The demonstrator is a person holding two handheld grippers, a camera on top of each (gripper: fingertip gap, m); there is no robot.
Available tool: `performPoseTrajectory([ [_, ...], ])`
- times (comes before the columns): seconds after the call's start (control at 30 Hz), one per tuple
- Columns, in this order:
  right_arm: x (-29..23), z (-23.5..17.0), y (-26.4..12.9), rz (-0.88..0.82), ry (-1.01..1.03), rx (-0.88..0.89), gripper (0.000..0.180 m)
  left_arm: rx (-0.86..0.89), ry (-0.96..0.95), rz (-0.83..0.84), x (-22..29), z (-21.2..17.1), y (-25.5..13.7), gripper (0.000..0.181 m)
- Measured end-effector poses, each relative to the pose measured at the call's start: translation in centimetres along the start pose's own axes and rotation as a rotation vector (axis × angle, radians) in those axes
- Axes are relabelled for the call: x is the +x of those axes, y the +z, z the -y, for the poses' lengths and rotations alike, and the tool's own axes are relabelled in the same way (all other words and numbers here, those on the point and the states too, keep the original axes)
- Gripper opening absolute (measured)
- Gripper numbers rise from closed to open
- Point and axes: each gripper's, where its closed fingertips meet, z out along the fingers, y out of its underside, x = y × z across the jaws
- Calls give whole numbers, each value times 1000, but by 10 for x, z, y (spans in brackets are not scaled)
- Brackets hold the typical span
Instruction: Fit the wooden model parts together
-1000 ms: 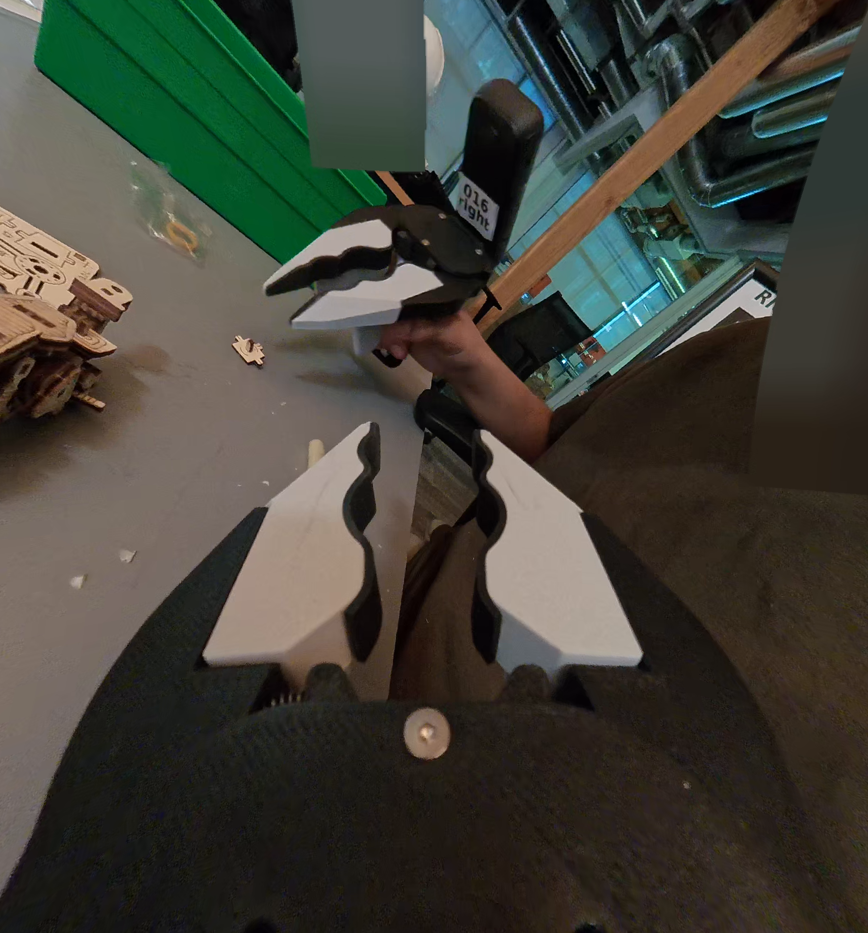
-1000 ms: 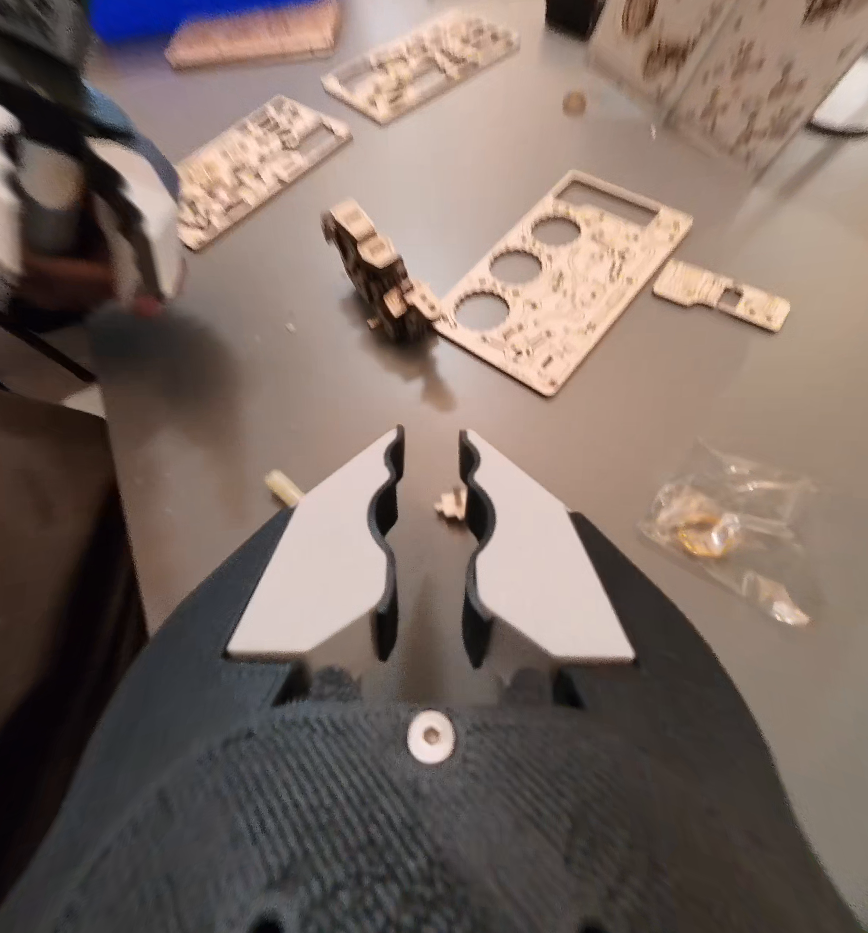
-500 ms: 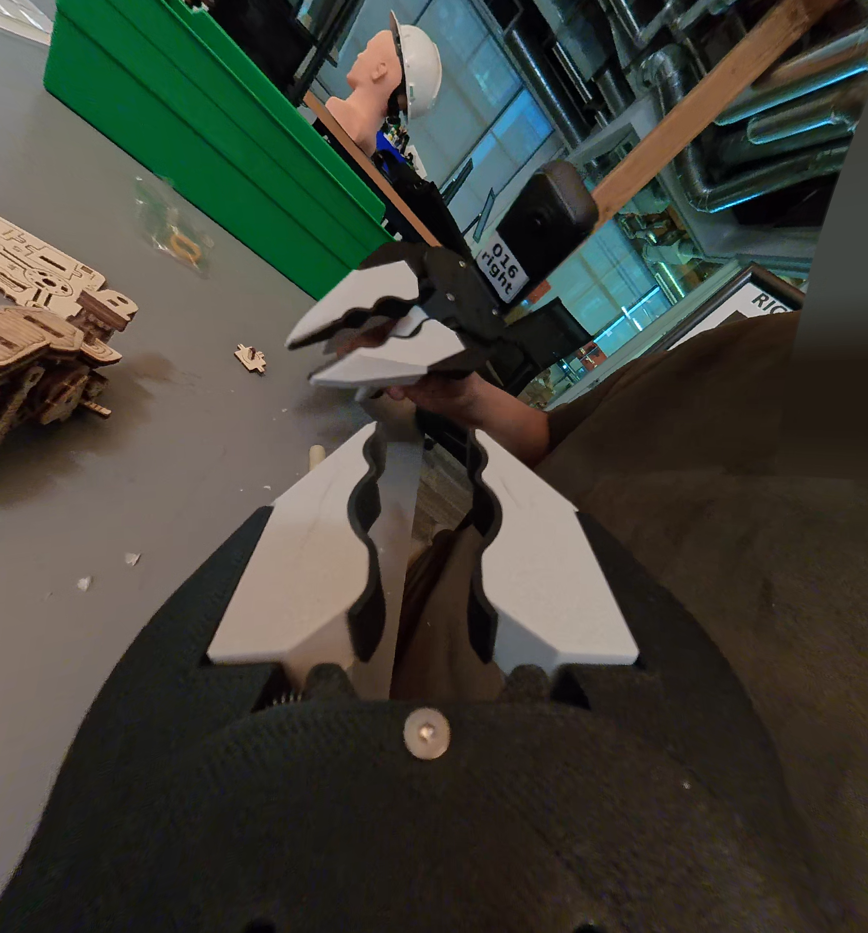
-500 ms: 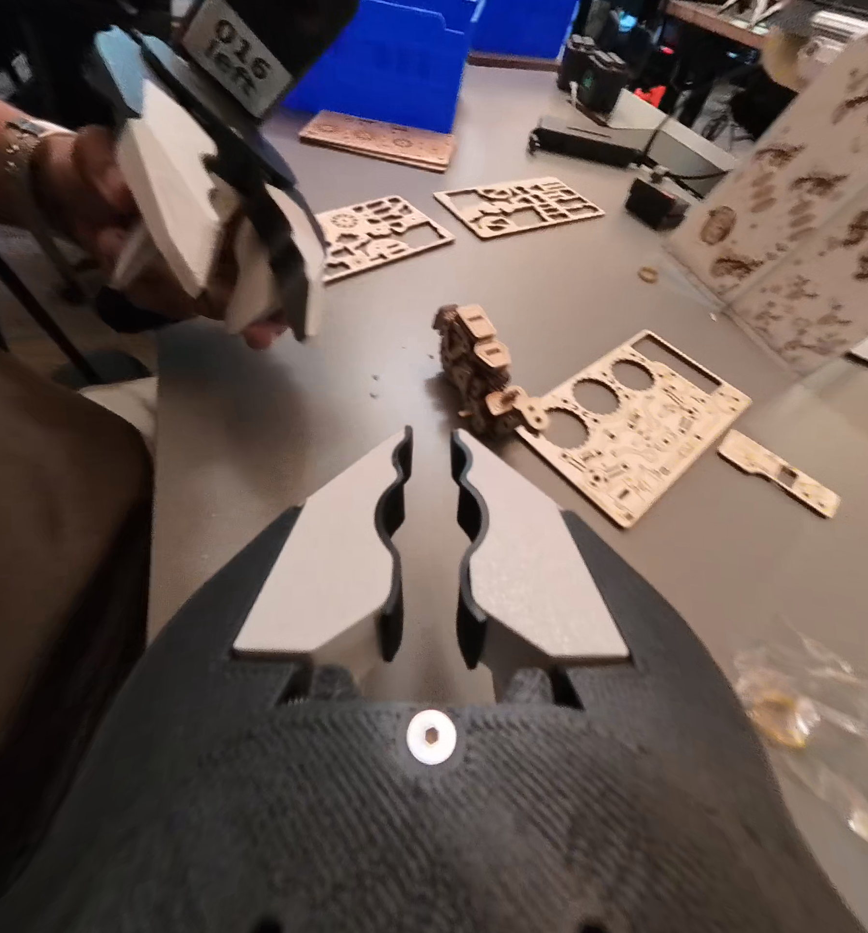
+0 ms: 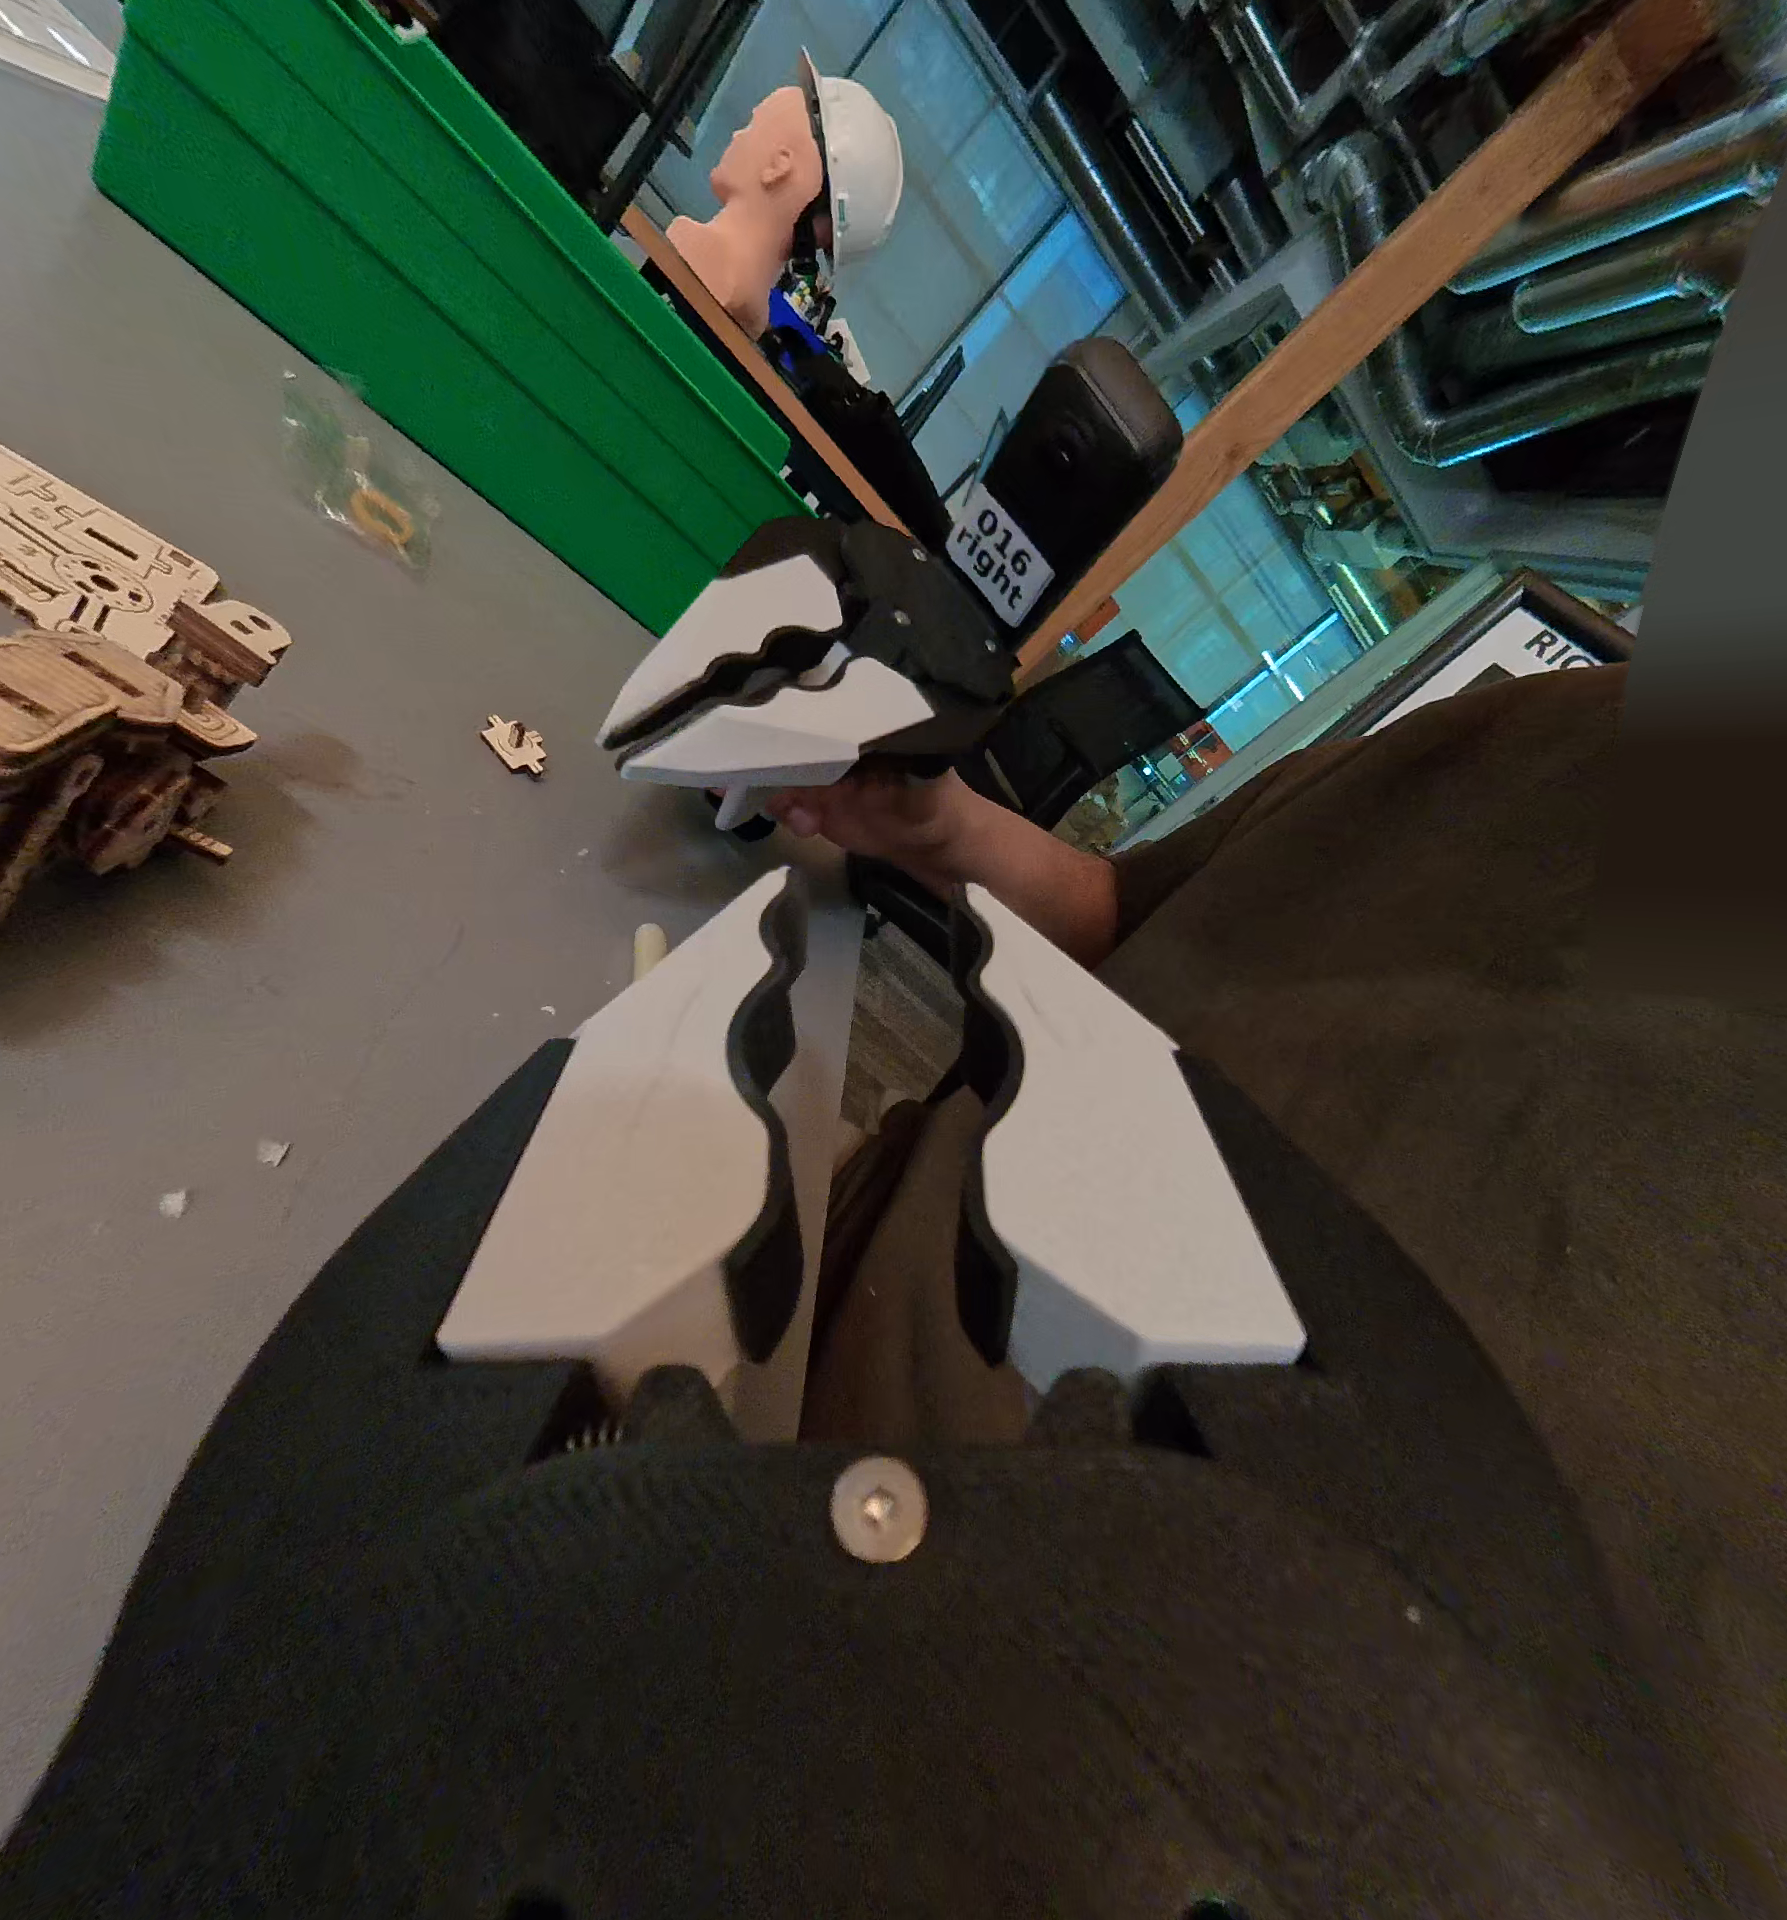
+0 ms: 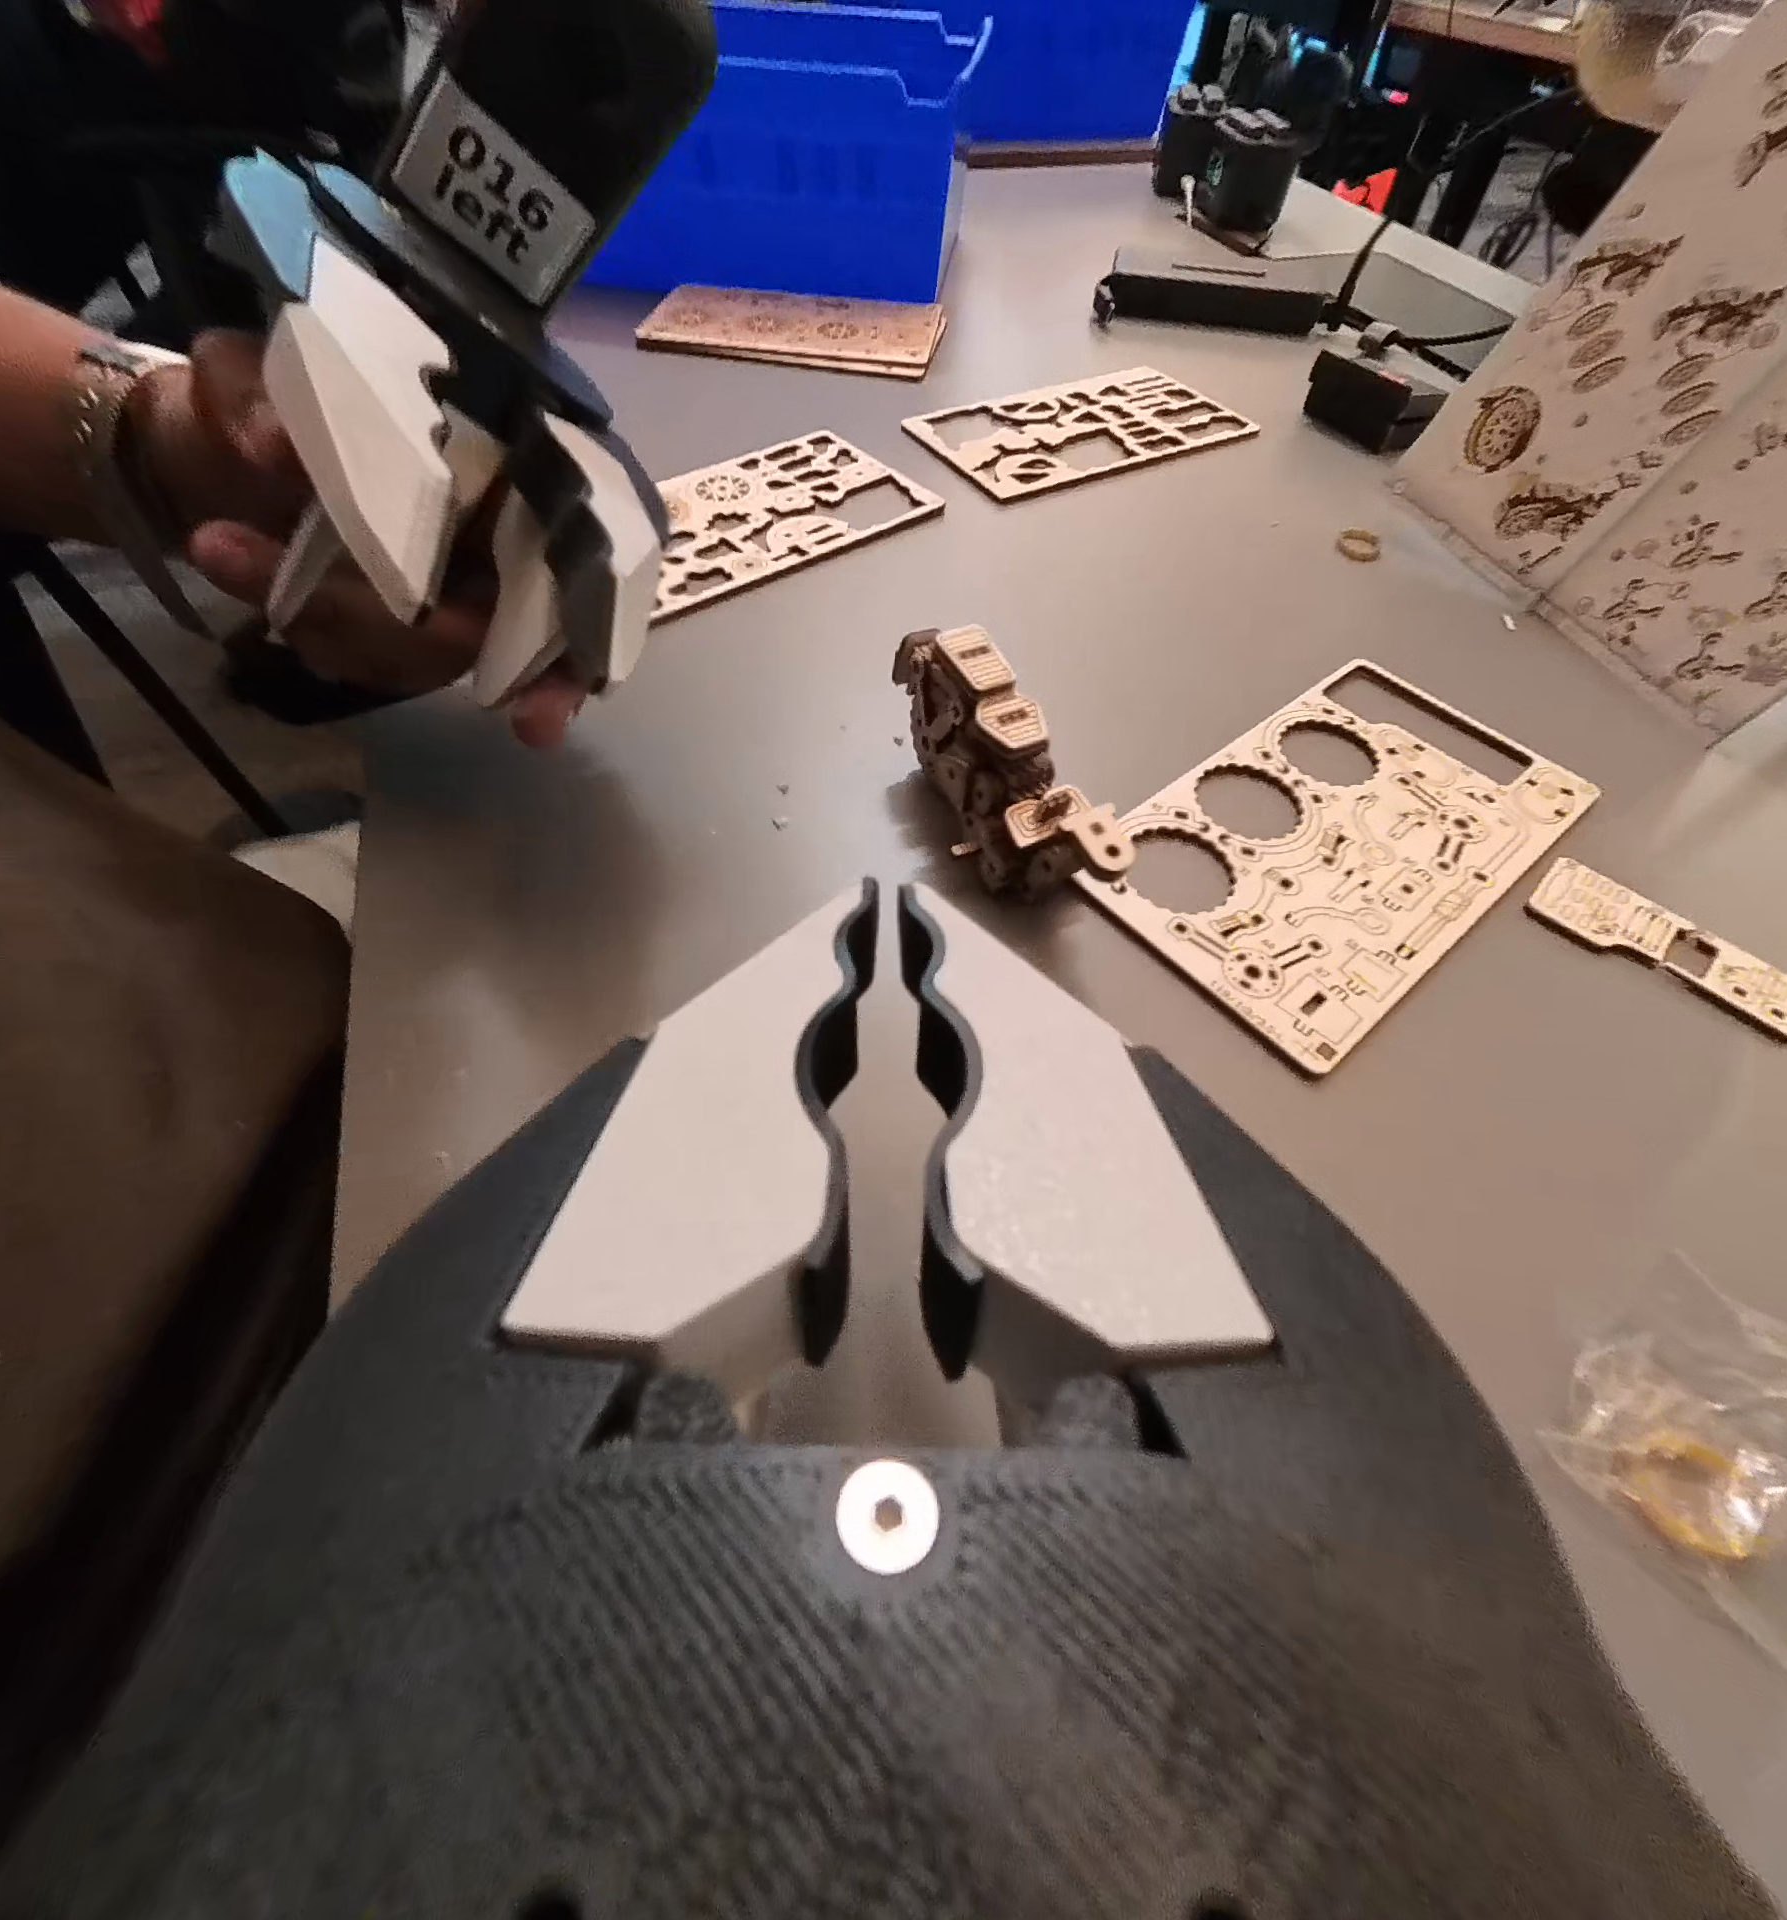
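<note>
Nearest to us in the right wrist view, the right gripper (image 6: 887,902) hangs above the grey table (image 6: 1388,1195) with its fingers drawn almost together at the tips, only a thin slit between them, and nothing held. In the left wrist view the left gripper (image 5: 873,899) has its fingers clearly parted and empty; it sits over the table edge, with brown clothing filling the space behind and to the right. The right edge of that view is masked by a flat patch.

Just beyond the right gripper's tips lies the partly built wooden model (image 6: 982,774), resting on the table and touching the corner of a cut-out sheet with three round holes (image 6: 1356,862). In the left wrist view the model is cut off by the left frame edge, so we see only one end. A narrow wooden strip (image 6: 1673,961) lies apart to the right of that sheet. A small loose wooden piece (image 5: 515,744) lies on the table below the right gripper as the left wrist view shows it.

A clear bag (image 6: 1720,1455) with yellowish contents lies at the right; we cannot make out what is inside. Farther off lie two more part sheets (image 6: 1081,431), a stack of boards (image 6: 790,330) and a blue bin (image 6: 816,156), while a green bin (image 5: 432,312) stands behind the bag in the left wrist view
</note>
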Motion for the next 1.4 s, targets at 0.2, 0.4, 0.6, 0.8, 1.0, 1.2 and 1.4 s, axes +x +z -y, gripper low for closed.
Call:
performPoseTrajectory([
  [0.2,2,-4,0,-20,-25,-21,0,3,-1,10,-2,0,0,28],
  [0.4,6,-3,-2,-16,22,-1,0,1,-2,11,-2,0,0,29],
  [0.6,6,-4,-1,-17,18,-8,0,4,1,11,-2,0,0,29],
  [0.8,6,-4,-1,-16,16,-10,0,6,-2,11,-2,1,0,28],
  [1.0,6,-4,0,-15,18,-11,0,9,0,11,-2,1,-1,27],
  [1.2,6,-5,0,-15,17,-15,0,10,0,11,-2,2,-1,27],
  [1.4,6,-6,0,-14,19,-18,0,3,4,15,-2,0,0,26],
])
